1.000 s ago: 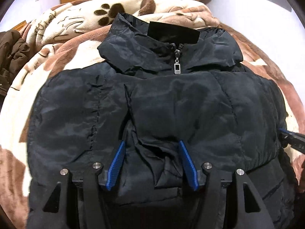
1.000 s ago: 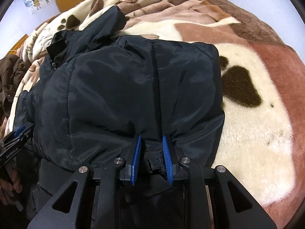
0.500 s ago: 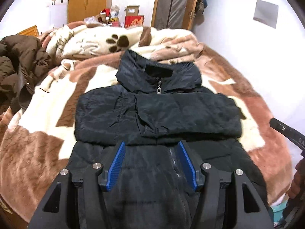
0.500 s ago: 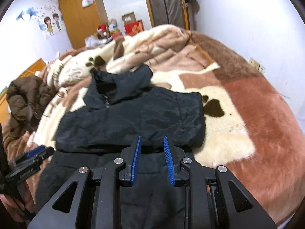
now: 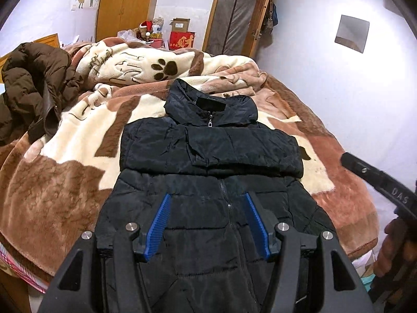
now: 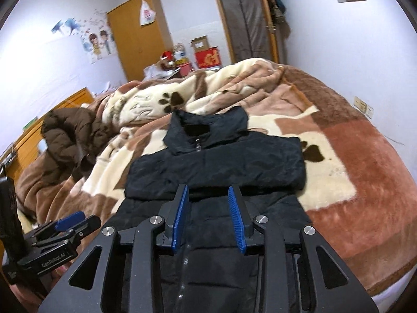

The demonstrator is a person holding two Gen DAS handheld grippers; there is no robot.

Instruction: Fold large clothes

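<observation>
Black jacket (image 5: pixel 208 156), brown-and-cream paw-print blanket (image 5: pixel 78 182), brown coat (image 5: pixel 34 83), blue tool pads (image 5: pixel 159 224)

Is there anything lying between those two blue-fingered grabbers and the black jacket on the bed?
Nothing visible. The black jacket lies bare on the blanket, directly below the left gripper and right gripper. Both jaws are open and empty.
</observation>
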